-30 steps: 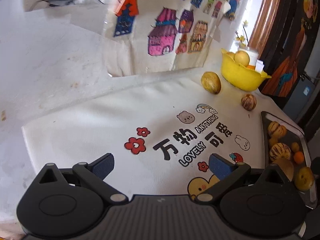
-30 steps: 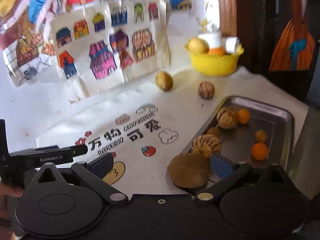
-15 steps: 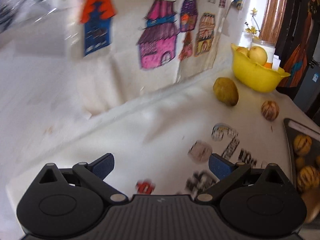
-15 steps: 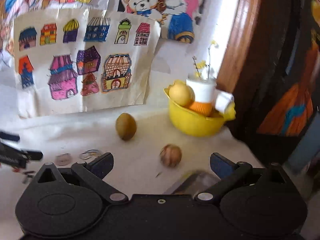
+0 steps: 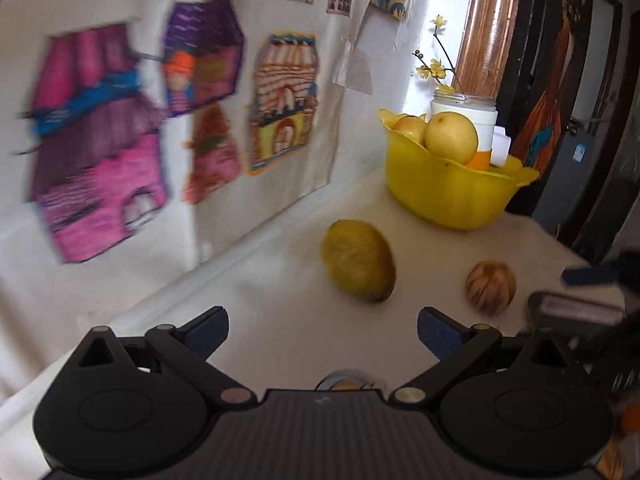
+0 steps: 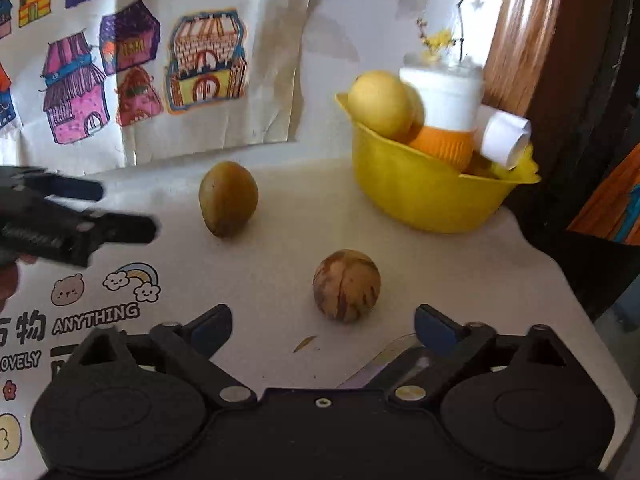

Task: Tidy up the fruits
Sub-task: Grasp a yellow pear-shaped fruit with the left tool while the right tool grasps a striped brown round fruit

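Observation:
A yellow-green oval fruit (image 5: 359,266) lies on the white cloth, just ahead of my open, empty left gripper (image 5: 323,326). A small striped round melon (image 5: 490,288) lies to its right. In the right wrist view the striped melon (image 6: 346,286) sits just ahead of my open, empty right gripper (image 6: 323,326), and the oval fruit (image 6: 228,199) is farther back left. A yellow bowl (image 6: 420,196) with a pale round fruit (image 6: 379,103) stands at the back right; it also shows in the left wrist view (image 5: 448,192).
The left gripper (image 6: 72,220) shows at the left of the right wrist view. A white jar with flower twigs (image 6: 444,96) sits in the bowl. A metal tray corner (image 5: 576,312) lies at the right. Painted paper houses (image 6: 128,68) hang on the wall behind. Dark furniture (image 6: 580,80) borders the right.
Both grippers have moved forward toward the back of the table, from over the printed cloth and the tray to close in front of the oval fruit and the striped melon. Both stayed open.

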Demonstrator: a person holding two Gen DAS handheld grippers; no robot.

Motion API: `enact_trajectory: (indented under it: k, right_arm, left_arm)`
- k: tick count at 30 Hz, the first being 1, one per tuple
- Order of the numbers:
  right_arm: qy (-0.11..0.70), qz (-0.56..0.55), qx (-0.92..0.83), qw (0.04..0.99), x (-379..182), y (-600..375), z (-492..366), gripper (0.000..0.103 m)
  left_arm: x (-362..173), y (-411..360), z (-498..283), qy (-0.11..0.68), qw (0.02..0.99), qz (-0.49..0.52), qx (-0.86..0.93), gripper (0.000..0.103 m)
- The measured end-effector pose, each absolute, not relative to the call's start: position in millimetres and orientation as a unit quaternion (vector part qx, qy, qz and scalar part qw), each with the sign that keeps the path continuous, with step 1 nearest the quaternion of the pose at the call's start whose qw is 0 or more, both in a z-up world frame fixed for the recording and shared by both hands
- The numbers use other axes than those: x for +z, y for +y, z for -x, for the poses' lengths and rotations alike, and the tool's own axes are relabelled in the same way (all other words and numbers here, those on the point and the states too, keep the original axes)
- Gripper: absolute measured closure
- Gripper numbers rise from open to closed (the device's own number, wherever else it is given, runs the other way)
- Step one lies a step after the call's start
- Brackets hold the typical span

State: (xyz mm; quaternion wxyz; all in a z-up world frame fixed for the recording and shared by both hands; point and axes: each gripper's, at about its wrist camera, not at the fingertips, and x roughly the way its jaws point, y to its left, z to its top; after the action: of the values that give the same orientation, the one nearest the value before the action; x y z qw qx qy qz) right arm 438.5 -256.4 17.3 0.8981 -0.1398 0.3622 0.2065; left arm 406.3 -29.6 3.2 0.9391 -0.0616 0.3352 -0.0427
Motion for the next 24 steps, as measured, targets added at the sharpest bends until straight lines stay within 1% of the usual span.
enact_trajectory:
  k: [6, 10, 24]
  right_arm:
    - [0.36, 0.168, 0.217, 0.892, 8, -250, -452, 0.012]
    - [0.365, 0.155, 0.216, 0.892, 4, -252, -465, 0.018]
    - [0.382, 0.146, 0.228, 0.884, -10, -249, -497, 0.035]
  left_arm:
    - [-6, -42, -447, 0.347, 0.936, 0.056, -0.026, 0.001]
    - [-12, -43, -462, 0.354, 0.932, 0.074, -0.023, 0.001]
    - [-23, -58, -495, 0.347, 0.935, 0.067, -0.037, 0.001]
